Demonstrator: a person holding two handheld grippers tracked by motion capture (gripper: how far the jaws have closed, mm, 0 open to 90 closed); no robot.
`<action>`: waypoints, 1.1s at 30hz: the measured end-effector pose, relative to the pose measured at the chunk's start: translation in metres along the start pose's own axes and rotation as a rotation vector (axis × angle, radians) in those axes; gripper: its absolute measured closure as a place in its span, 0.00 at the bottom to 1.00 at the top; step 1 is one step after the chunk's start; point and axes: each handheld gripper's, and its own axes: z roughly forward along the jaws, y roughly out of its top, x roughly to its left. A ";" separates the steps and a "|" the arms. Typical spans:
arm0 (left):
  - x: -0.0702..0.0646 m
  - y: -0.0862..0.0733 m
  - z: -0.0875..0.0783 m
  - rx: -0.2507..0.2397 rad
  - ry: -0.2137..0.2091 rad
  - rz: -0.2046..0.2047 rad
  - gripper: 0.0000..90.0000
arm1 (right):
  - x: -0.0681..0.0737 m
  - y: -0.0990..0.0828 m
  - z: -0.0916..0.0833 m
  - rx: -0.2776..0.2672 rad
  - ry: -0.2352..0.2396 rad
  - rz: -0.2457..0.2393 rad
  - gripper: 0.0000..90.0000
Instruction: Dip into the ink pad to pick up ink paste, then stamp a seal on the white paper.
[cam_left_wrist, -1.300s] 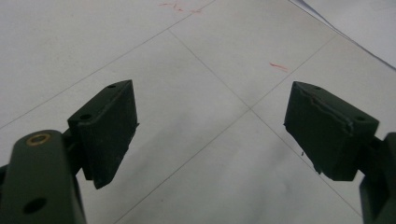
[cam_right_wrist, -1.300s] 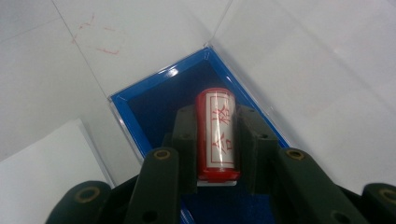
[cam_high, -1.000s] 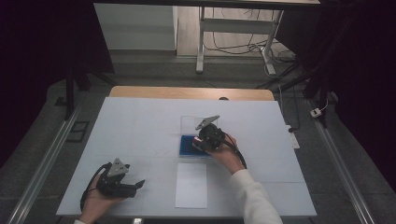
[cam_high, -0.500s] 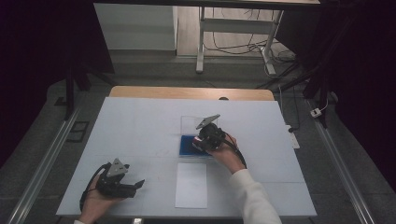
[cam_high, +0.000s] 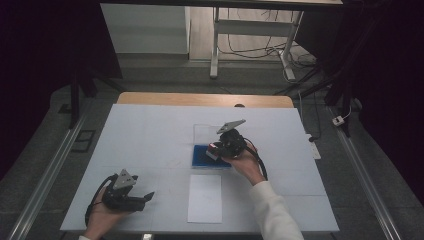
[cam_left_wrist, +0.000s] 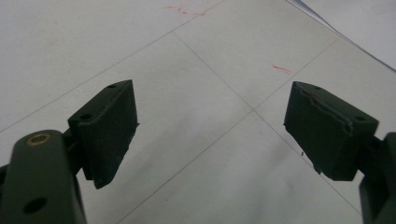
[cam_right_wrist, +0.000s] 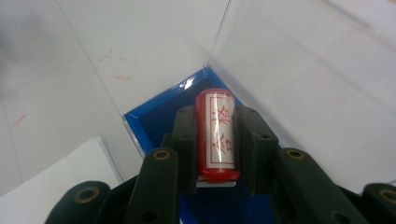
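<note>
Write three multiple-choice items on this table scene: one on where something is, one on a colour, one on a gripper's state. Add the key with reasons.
1. Where does the sheet of paper lie?
A. on the near side of the blue tray
B. inside the tray
C. under the left gripper

2. What colour is the body of the stamp?
A. green
B. red
C. black

3. How do the jaws of the right gripper stand?
A. wide open over bare table
B. open beside the paper
C. shut on the stamp

Key: 1 A, the high view shows the paper just nearer the person than the tray. 2 B, the right gripper view shows red ends around a white label. 3 C, both pads press its sides.
</note>
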 end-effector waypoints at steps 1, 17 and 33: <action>0.000 0.000 0.001 0.003 0.001 0.000 0.20 | 0.000 0.000 -0.003 -0.007 -0.003 -0.007 0.78; 0.001 -0.001 0.000 0.004 0.003 -0.004 0.20 | 0.008 -0.002 -0.026 -0.023 -0.025 -0.038 0.78; 0.002 -0.001 0.000 0.007 -0.001 -0.006 0.20 | 0.021 -0.013 -0.047 -0.063 -0.017 -0.042 0.78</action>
